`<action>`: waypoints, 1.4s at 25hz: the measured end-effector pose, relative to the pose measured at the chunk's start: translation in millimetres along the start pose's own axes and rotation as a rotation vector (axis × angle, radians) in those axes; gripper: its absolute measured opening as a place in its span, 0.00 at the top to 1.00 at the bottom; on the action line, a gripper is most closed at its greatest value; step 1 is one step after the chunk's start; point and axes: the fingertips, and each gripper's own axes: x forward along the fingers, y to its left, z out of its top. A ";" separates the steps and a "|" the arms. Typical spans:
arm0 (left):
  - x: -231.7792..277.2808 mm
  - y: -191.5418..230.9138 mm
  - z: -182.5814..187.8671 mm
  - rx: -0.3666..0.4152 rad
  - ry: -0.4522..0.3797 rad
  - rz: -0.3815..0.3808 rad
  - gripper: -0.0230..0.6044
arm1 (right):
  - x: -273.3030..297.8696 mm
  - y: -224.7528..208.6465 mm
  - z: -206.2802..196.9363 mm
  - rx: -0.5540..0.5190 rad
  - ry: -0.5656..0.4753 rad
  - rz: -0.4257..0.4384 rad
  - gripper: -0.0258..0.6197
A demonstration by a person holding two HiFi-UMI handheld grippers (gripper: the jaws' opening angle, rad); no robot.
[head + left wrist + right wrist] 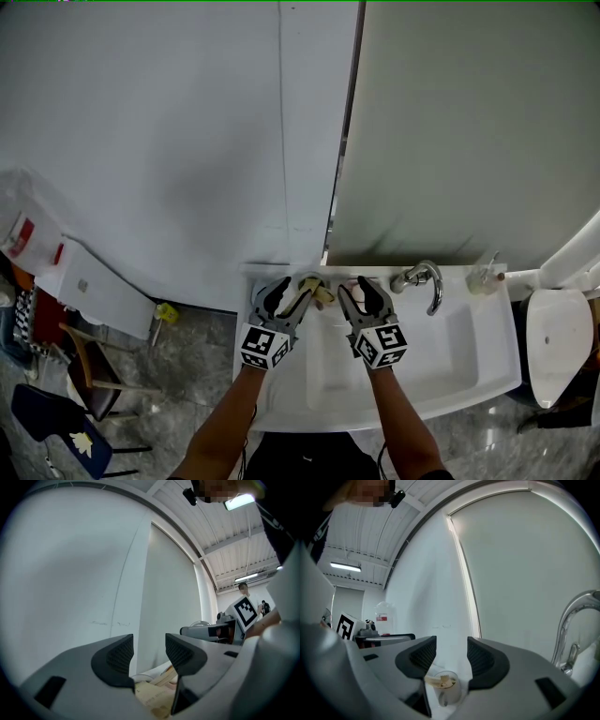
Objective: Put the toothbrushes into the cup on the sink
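Note:
A white cup (309, 280) stands at the back rim of the white sink (469, 347), with tan toothbrushes (319, 294) sticking out of it. My left gripper (284, 298) is just left of the cup and my right gripper (366, 298) just right of it. In the left gripper view the left gripper (149, 648) is open with bare wall between its pads, and the tan toothbrushes (157, 693) lie below them. The right gripper (451, 651) is open and holds nothing. The cup (449, 694) with the toothbrushes (440, 681) sits low between its jaws, a little farther off.
A chrome faucet (427, 281) rises right of the right gripper, and a small clear bottle (483, 277) stands at the sink's back right corner. A white toilet (558, 342) is to the right. Chairs (84, 375) stand on the floor at left. A wall is close behind the sink.

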 end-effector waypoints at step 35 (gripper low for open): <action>-63.7 25.3 80.8 -0.020 -0.044 0.119 0.63 | -1.3 33.1 55.3 -0.083 0.054 0.037 0.63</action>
